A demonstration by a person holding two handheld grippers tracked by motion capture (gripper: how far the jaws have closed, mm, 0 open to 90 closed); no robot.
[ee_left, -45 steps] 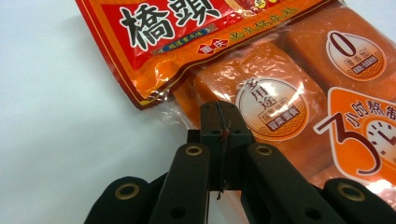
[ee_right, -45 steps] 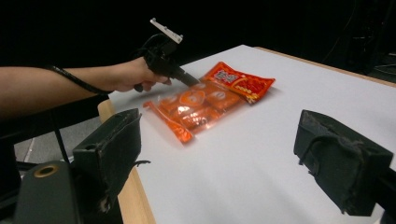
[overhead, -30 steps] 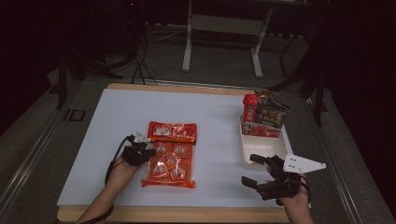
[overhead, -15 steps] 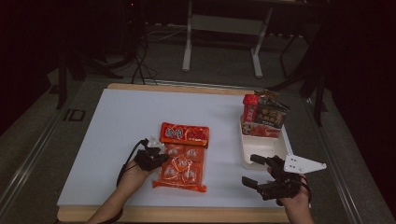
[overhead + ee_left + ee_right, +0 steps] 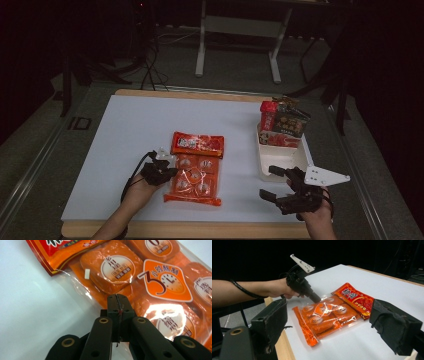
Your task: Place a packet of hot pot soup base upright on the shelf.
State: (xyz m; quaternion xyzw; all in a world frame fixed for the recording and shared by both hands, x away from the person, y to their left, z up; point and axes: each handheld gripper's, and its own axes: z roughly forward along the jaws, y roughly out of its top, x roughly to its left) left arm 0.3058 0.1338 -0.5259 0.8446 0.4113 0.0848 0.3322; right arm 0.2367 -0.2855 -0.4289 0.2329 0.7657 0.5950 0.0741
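Orange snack packet (image 5: pixel 194 172) is pinched at its clear side edge by the closed left gripper (image 5: pixel 167 172) near the counter's (image 5: pixel 125 145) front edge; right gripper (image 5: pixel 274 184) is held open. Dragging toward the white tray (image 5: pixel 280 157) likely follows.

It looked like a lab or recording studio rather than a home. A white board (image 5: pixel 125 145) on a wooden table (image 5: pixel 200 231) stood lit amid darkness; black drapes hung at three o'clock, and cables (image 5: pixel 150 60) and a metal stand (image 5: pixel 237 45) crowded the floor at twelve.
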